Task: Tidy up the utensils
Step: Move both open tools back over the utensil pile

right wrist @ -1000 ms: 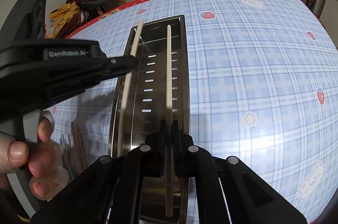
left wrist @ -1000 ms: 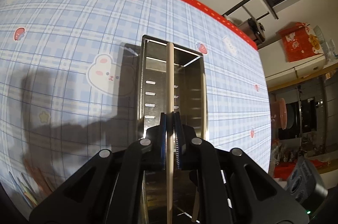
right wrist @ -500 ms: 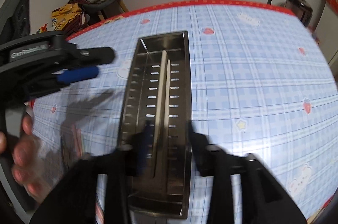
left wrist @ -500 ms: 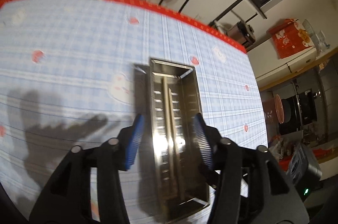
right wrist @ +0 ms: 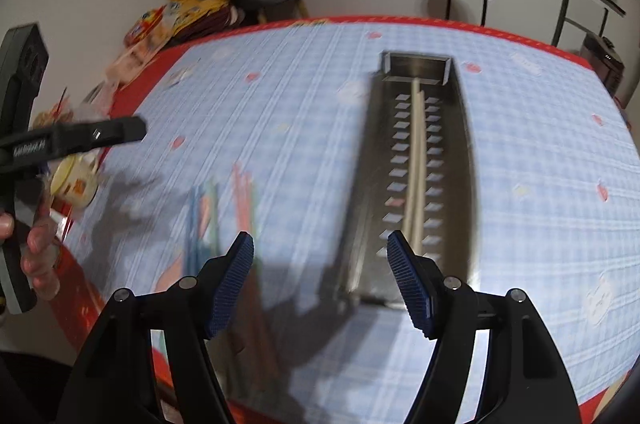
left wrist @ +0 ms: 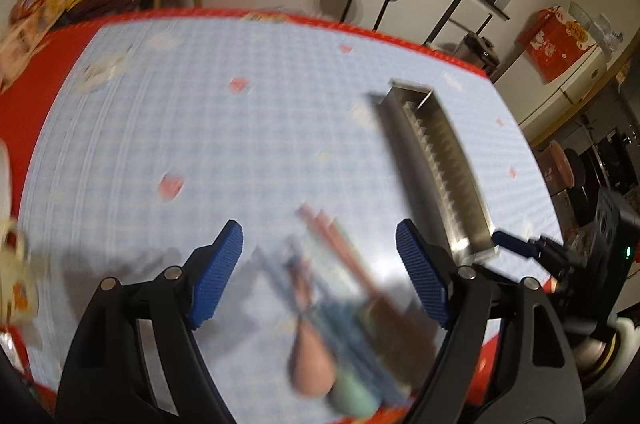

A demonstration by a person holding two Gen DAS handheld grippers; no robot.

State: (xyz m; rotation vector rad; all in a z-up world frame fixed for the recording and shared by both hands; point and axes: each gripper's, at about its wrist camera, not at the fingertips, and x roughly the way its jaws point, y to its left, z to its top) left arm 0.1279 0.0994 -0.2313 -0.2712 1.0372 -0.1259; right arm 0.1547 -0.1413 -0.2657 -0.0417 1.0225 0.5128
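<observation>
- On the blue checked tablecloth (right wrist: 540,184): steel tray (right wrist: 464,144), two pale chopsticks (right wrist: 415,160) lying lengthwise inside it.
- Left gripper (left wrist: 319,268): jaws just opened, spread, nothing between; hangs over the loose utensils (left wrist: 332,304) near the table's front edge, blurred.
- Right gripper (right wrist: 320,280): jaws just opened, empty, at the tray's near end.
- Step, judged: between deliveries.
- Next, judged: single out one utensil, close on its handle, carry it to the tray.

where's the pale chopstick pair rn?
Right wrist view: the pale chopstick pair lies lengthwise in the slotted metal tray on the blue checked tablecloth, right of the loose coloured utensils.
</observation>
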